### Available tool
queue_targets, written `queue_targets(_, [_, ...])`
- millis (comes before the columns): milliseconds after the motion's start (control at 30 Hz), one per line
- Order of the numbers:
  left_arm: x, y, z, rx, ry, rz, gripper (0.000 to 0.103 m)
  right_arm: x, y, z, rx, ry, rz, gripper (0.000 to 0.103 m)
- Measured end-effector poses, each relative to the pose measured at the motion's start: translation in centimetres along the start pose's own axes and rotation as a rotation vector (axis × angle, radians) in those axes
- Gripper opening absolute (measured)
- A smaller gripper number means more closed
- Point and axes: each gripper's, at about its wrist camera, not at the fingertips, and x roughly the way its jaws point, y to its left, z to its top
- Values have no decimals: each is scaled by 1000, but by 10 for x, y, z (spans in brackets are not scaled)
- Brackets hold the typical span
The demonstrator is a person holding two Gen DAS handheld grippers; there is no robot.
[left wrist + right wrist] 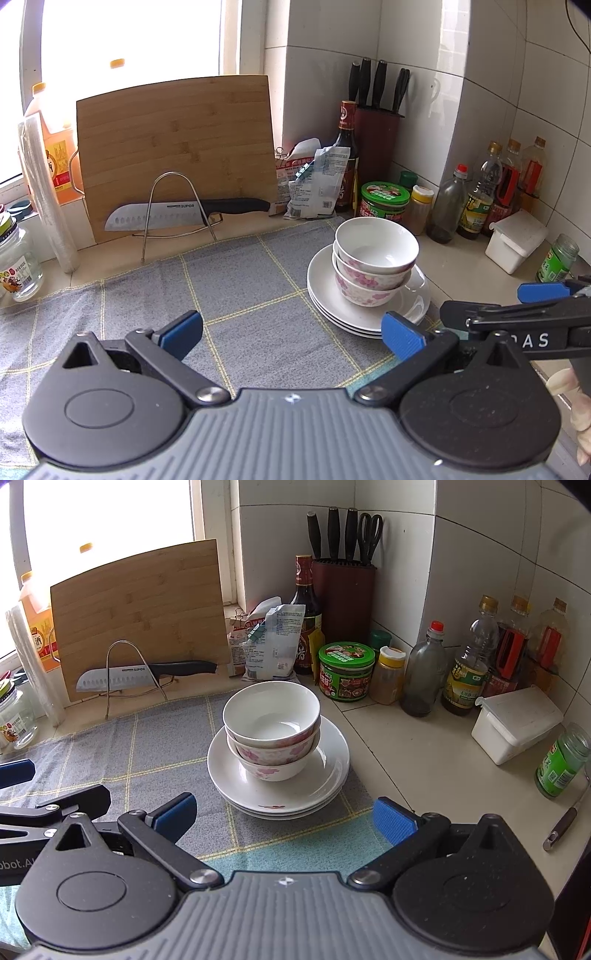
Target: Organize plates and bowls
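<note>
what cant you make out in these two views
- Bowls: the exact count; they nest, so lower rims hide, in both views.
- Plates: their centres, covered by the bowls.
- Cutting board: its foot, behind the knife.
- Bottle labels: print too small.
- Window: blown out by light.

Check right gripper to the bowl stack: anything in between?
Nothing visible. The right gripper is open and faces the bowl stack on the plates; only bare checked cloth lies between. The jars and bottles stand behind and to the right.

Both tongs [291,338] [284,818] agape, empty
</note>
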Motion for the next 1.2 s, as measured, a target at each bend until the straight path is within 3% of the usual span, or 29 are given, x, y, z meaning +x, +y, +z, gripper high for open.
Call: queue_targets(1200, [1, -2, 2, -3, 4, -2, 102, -3, -2, 0, 5, -1, -29, 103])
